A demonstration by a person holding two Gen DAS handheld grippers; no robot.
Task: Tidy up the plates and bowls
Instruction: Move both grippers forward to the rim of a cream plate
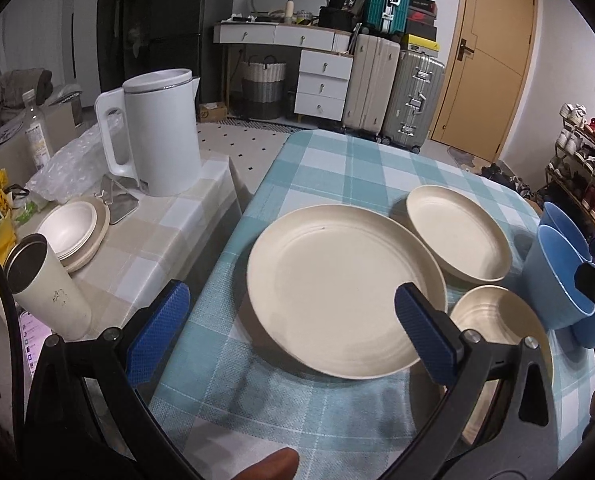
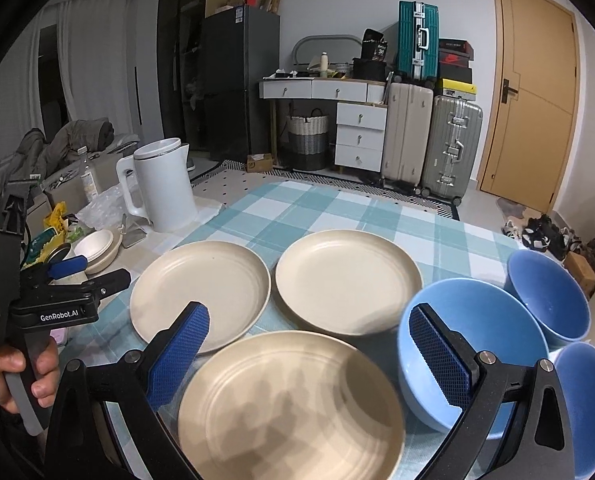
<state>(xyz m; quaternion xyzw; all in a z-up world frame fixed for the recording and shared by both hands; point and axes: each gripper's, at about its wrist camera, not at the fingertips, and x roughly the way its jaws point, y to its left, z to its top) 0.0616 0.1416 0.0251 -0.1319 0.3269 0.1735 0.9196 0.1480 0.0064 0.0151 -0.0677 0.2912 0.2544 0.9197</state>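
**A:** In the left wrist view, what do you have in front of you?

**B:** Your left tool (image 1: 291, 326) hangs low over the tabletop (image 1: 329, 168) with its two blue pads wide apart and nothing between them. The left plate (image 1: 345, 292) lies flat just ahead, and its near rim sits between the pads, so I think you are lined up to take this one. The far plate (image 1: 457, 236) is behind it on the right, almost touching. The near plate (image 1: 493, 320) is partly hidden behind your right pad. The blue bowls (image 1: 557, 276) stand at the right edge. On the side table at the left you have a white kettle (image 1: 159, 136) and a small stack of cream bowls (image 1: 73, 236), apart from the work.

**A:** And the right wrist view?

**B:** Your right tool (image 2: 309, 352) is also spread open and holds nothing. It hovers above the near plate (image 2: 289, 408), which is closest to you. The left plate (image 2: 201, 292) and the far plate (image 2: 349, 280) lie side by side behind it, all three flat and separate, none stacked. Three blue bowls stand in a group at the right: the big bowl (image 2: 477, 352) just beside your right pad, the far bowl (image 2: 549, 296), and the edge bowl (image 2: 589, 404). Your left hand (image 2: 17, 376) grips the other tool at the left side.

**A:** Why is it laid out so?

**B:** In my judgement nothing is organized yet. Plates are together and bowls together, so each kind can be stacked by the nearer tool.
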